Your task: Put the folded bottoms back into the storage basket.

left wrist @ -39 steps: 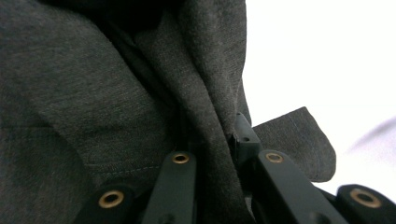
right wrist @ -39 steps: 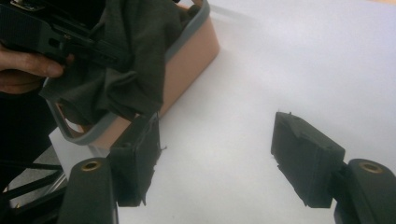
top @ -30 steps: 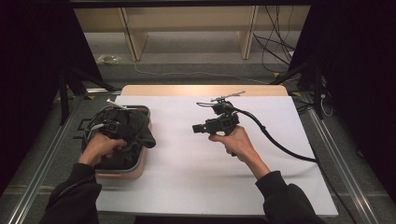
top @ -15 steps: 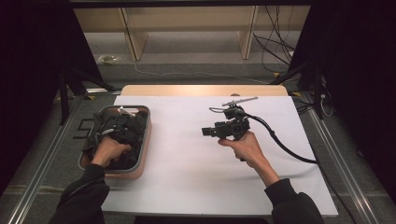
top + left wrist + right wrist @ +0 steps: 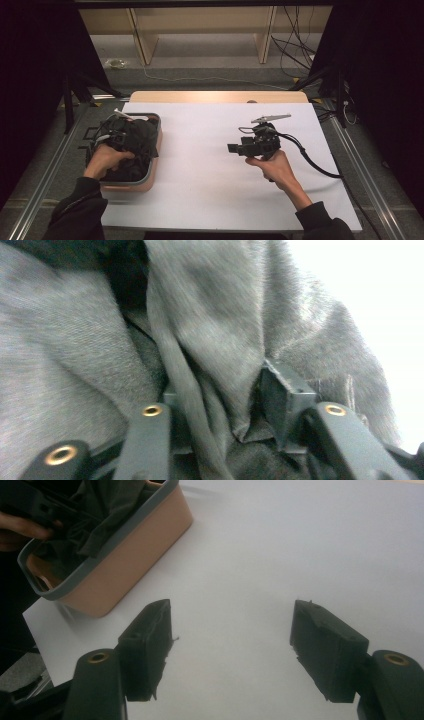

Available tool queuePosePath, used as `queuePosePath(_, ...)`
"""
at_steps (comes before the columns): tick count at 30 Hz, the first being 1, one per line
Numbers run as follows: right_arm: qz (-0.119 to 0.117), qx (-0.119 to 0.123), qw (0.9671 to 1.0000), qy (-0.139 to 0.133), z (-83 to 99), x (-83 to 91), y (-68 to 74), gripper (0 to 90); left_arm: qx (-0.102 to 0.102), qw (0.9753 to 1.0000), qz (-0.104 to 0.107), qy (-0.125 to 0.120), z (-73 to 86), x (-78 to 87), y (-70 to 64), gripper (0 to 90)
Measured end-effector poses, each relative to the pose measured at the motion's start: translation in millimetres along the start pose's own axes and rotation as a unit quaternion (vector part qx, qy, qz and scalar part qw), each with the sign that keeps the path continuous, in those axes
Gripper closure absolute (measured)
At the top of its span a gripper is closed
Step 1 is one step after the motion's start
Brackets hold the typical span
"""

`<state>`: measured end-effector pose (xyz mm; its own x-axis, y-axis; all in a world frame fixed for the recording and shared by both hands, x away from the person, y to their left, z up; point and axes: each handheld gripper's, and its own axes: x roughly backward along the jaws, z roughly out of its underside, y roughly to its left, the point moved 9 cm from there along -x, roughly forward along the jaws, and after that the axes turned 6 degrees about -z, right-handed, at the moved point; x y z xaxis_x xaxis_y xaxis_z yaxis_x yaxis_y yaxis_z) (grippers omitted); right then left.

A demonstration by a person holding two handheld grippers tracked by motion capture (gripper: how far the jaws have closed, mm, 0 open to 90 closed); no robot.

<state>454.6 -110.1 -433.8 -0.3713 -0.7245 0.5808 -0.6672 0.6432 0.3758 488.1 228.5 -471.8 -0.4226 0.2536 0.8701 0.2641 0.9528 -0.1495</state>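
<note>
Our left tool [image 5: 235, 410] grasps the dark cloth [image 5: 132, 137] inside the bin [image 5: 150, 172] at the surface's left edge. Our right tool [image 5: 230, 650] hangs released above mid-surface [image 5: 200, 165].

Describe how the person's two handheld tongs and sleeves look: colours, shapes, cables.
Both tongs are black. The right tongs have two blocky black pads on arms with brass-coloured rivets, a grey three-cornered plate on top and a thick black cable. The left tongs match. Both sleeves are dark.

Garment [image 5: 210, 330]: dark grey cloth, soft, matt, finely ribbed. Bin [image 5: 125, 560]: smooth plastic, peach wall, grey rim. Tabletop [image 5: 210, 150]: white, matt, paper-like covering. Right gripper [image 5: 230, 650] fingers [image 5: 150, 647]: matt black plastic, brass-coloured rivets.
</note>
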Motion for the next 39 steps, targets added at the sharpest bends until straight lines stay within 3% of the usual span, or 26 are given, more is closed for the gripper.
queuePosePath(8, 0.006, -0.002, 1.0000, 0.000, 6.4, 6.2, -3.1, 34.0, 0.009, 0.9990, 0.004, -0.044, -11.7, 30.4, -5.4, 49.6)
queuePosePath(18, 0.005, -0.006, 1.0000, 0.004, 11.0, 6.1, -4.4, 34.0, 0.007, 0.9967, 0.012, -0.080, -18.9, 52.3, -12.4, 50.8)
queuePosePath(21, 0.004, -0.007, 1.0000, 0.005, 11.6, 5.6, -4.5, 34.0, 0.016, 0.9952, 0.029, -0.092, -21.0, 54.6, -13.9, 54.8)
queuePosePath(26, 0.004, -0.008, 0.9999, 0.005, 11.5, 5.9, -4.7, 34.0, -0.003, 0.9962, 0.040, -0.077, -17.6, 41.0, -26.5, 67.0)
queuePosePath(30, 0.003, -0.008, 0.9999, 0.005, 12.4, 5.3, -5.2, 34.0, -0.022, 0.9988, 0.028, -0.035, -7.5, 15.4, -29.4, 78.4)
queuePosePath(34, 0.003, -0.009, 0.9999, 0.006, 13.0, 5.2, -5.4, 34.1, -0.018, 0.9998, 0.010, 0.004, 5.4, -11.2, -18.0, 87.9)
queuePosePath(39, 0.005, -0.008, 0.9999, 0.003, 12.1, 7.2, -6.0, 34.2, -0.018, 0.9997, -0.003, 0.017, 13.7, -26.5, -8.8, 89.1)
